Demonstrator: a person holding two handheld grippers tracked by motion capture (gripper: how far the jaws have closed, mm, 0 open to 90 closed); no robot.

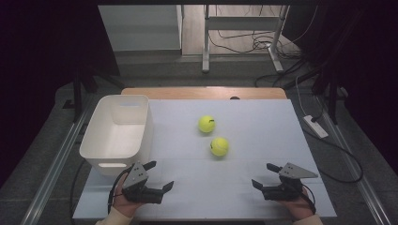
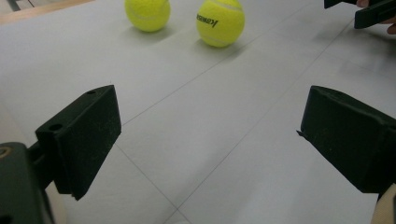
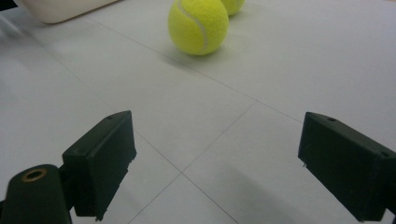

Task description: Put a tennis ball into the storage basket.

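A white bin (image 1: 117,133) sits at the white table (image 1: 263,122) edge; cables (image 1: 253,44) trail on the floor beyond.

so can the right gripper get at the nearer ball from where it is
Probably yes: the right gripper is open, and only bare mat lies between it and the nearer ball.

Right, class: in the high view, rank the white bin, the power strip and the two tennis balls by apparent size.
1. White bin
2. Power strip
3. Near ball and far ball: they look alike, so no ranking.
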